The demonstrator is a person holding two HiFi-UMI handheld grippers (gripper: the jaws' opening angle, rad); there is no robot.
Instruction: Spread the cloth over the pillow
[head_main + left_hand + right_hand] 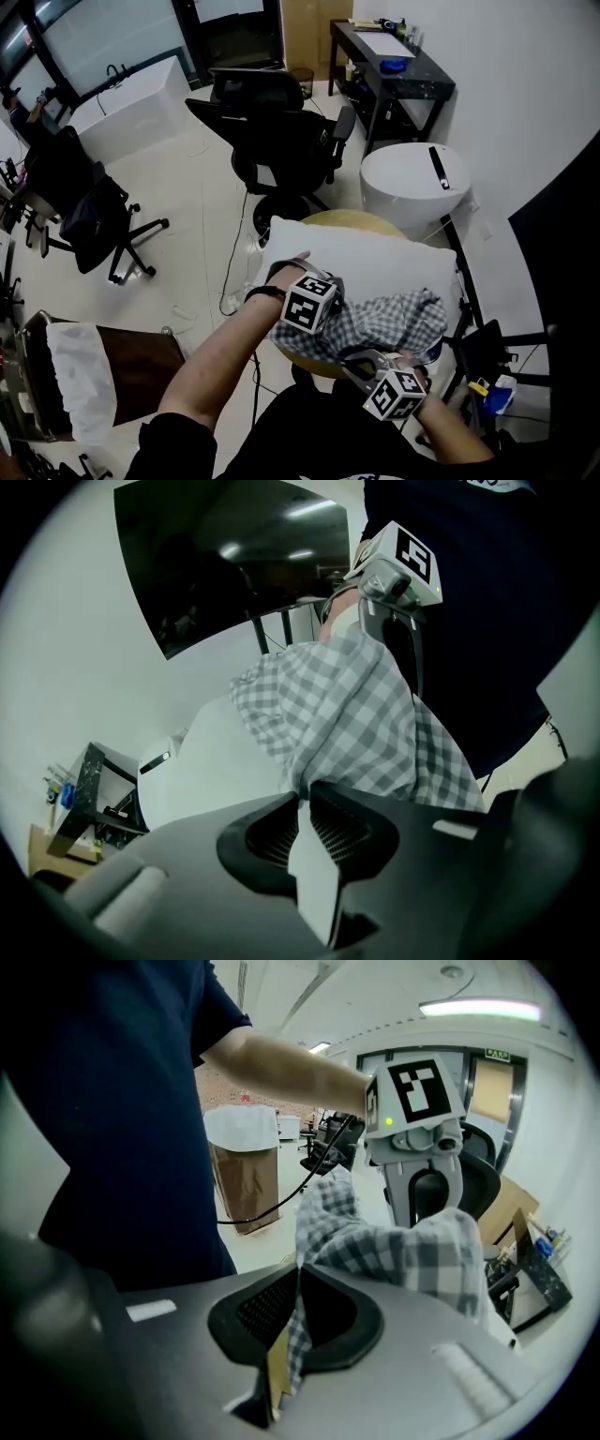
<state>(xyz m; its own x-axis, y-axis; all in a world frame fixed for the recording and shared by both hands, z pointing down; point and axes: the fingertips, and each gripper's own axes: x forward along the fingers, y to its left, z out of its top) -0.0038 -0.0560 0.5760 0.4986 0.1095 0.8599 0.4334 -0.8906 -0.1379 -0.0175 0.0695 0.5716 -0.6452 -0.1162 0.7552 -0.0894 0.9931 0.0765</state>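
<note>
Pale floor behind; checked cloth (386, 323) bunched lengthwise along white pillow (375, 255).

The floor (187, 187) below me is pale, with thin cables (228, 272) trailing over it near the centre of the frame. A black office chair (281, 131) stands at upper centre, and a second black chair (89, 211) is at the left edge. At upper left, dark-framed glass panels (103, 33) run behind a white tub-like unit (131, 103) with a black tap. At upper right, a black desk (394, 75) stands against the white wall (525, 94) and carries a white sheet and something blue. Just below it is a round white table (412, 183) with a slim black bar (439, 167) on top. A brown bin (131, 375) with a white liner fills the lower left. In my right gripper view, a ceiling strip light (478, 1007) glows at upper right.
</note>
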